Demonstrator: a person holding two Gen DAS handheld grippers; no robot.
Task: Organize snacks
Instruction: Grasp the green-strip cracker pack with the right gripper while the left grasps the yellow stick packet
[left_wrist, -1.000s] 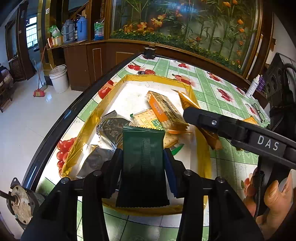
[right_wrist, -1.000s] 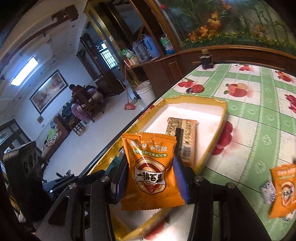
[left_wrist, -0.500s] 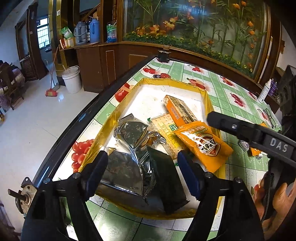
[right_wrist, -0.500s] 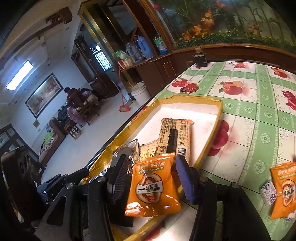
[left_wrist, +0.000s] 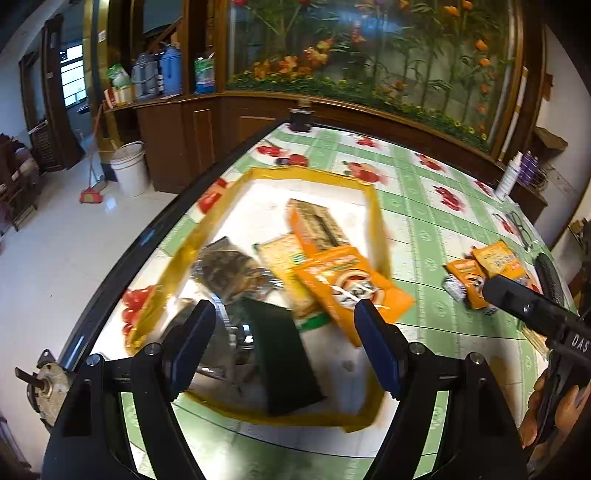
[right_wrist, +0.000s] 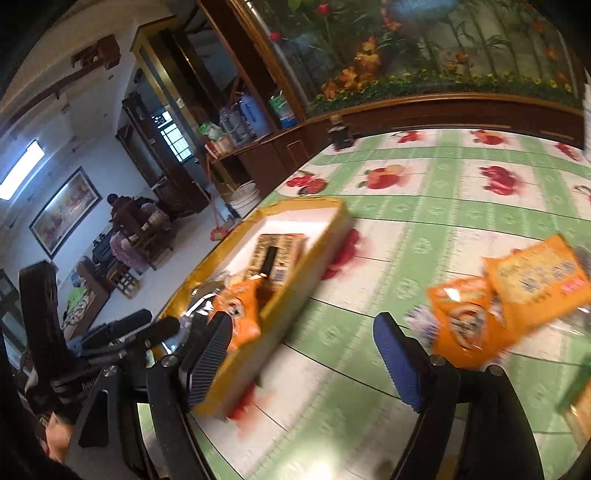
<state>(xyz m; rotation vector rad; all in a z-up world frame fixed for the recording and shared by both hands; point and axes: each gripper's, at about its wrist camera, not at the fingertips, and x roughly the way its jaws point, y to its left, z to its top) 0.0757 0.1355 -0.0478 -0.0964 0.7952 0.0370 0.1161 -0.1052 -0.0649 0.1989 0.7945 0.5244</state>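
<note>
While the left gripper (left_wrist: 284, 339) hangs wide and empty over a yellow-rimmed tray (left_wrist: 376, 218) holding a dark green packet (left_wrist: 284, 358) and an orange snack bag (left_wrist: 351, 284), the right gripper (right_wrist: 299, 354) is opening, nothing between its jaws, near two orange packets (right_wrist: 469, 317) on the green tablecloth (right_wrist: 424, 236).

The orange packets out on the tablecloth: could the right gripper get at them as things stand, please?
Probably yes. The right gripper holds nothing, its jaws are opening, and the orange packets lie just ahead to its right on the bare tablecloth, outside the tray, with nothing between.
</note>
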